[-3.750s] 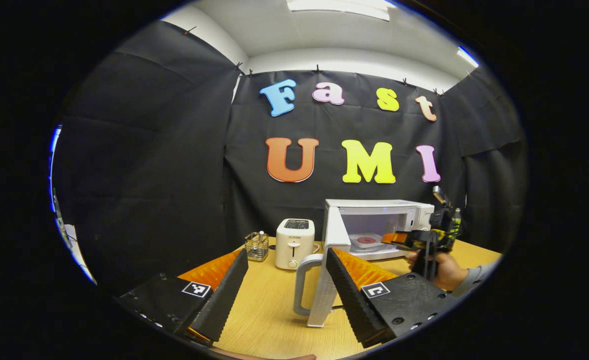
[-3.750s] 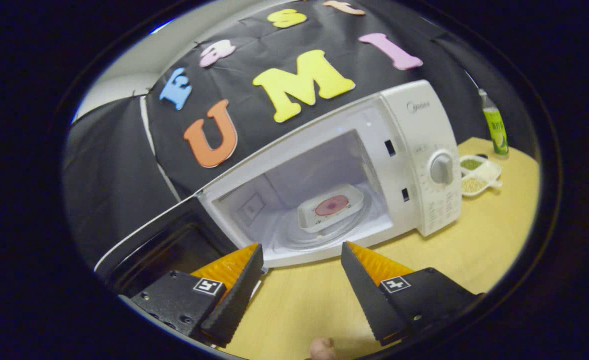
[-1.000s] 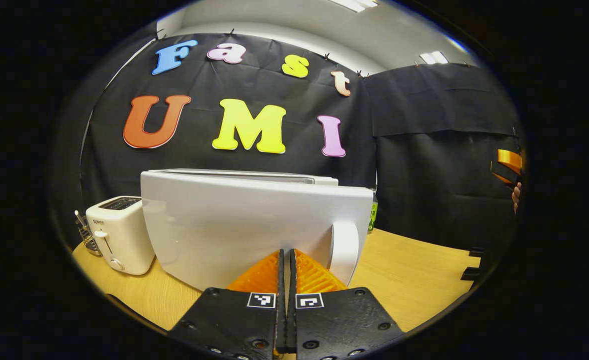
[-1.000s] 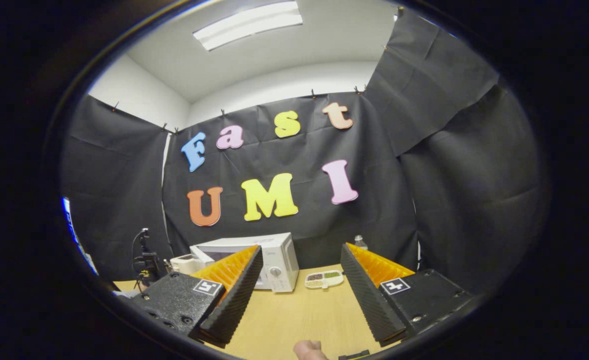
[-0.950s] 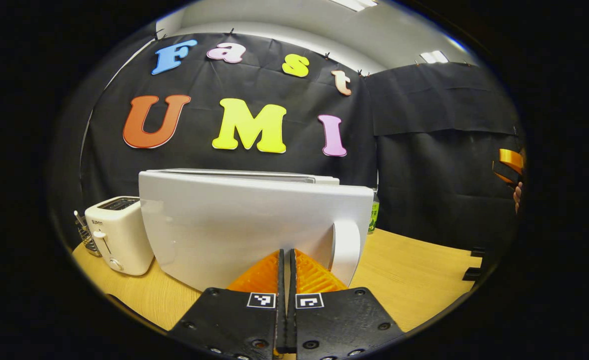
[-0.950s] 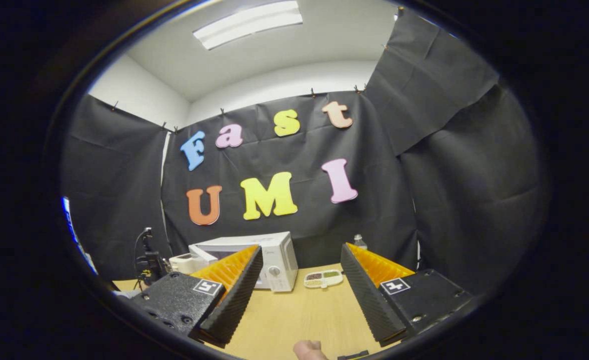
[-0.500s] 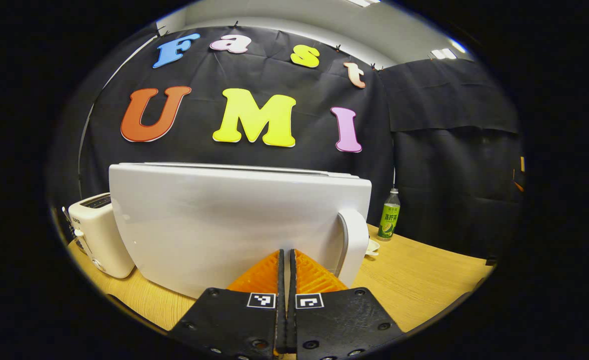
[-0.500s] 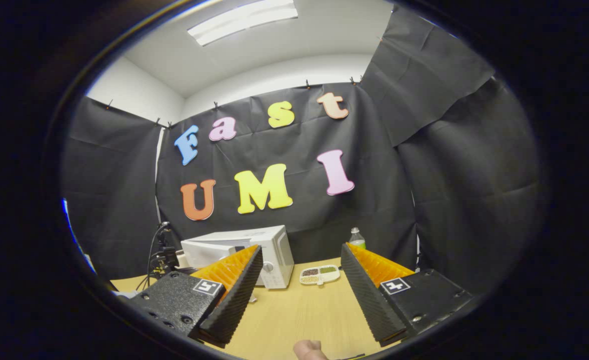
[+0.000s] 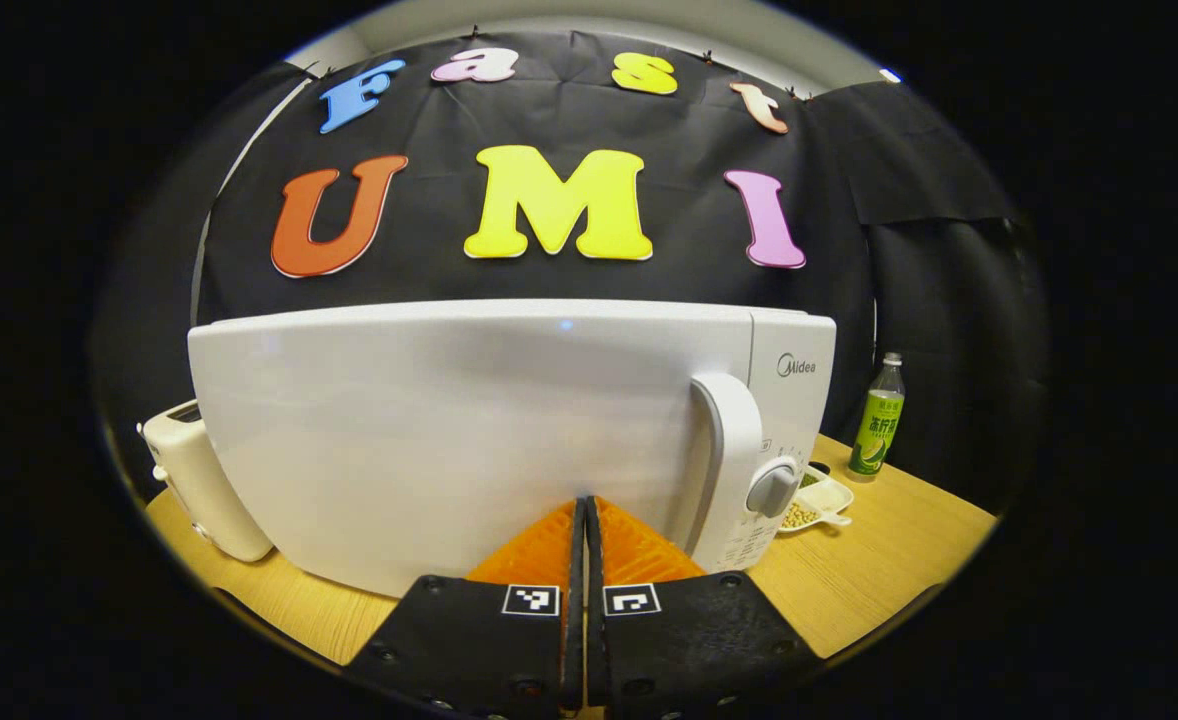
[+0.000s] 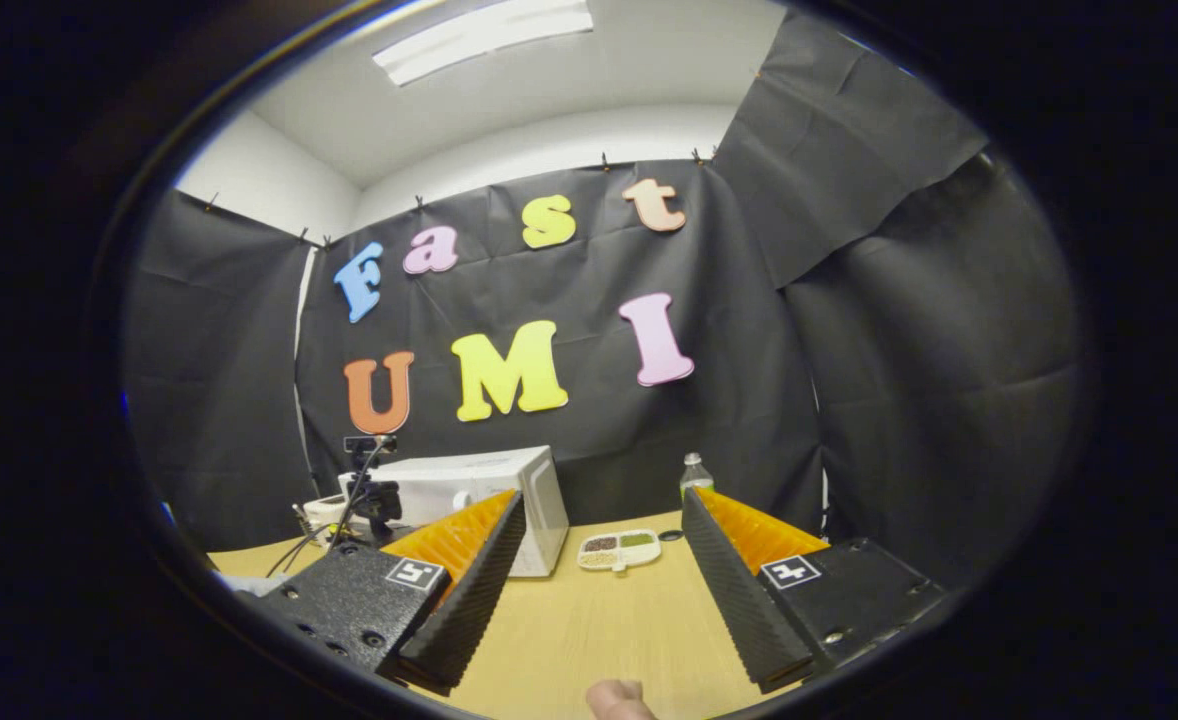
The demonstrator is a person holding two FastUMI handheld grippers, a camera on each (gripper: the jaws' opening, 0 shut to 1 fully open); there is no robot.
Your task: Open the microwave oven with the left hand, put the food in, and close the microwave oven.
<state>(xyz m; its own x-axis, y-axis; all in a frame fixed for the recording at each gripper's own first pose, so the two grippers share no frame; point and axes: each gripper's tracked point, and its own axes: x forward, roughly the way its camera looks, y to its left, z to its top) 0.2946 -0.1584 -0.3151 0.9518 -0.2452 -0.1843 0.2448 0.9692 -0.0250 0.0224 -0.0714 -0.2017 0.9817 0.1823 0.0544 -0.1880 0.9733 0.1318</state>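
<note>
Left gripper view: the left claw has its fingers pressed together, holding nothing, tips against the lower front of the microwave oven door beside the handle. The door appears flush with the body, though full latching cannot be confirmed. The food is presumably inside.

Right gripper view: the right claw is spread wide and empty above the worktop, well apart from the oven.

Step in hand: closing. Next, a firm final push, then withdraw.
</note>
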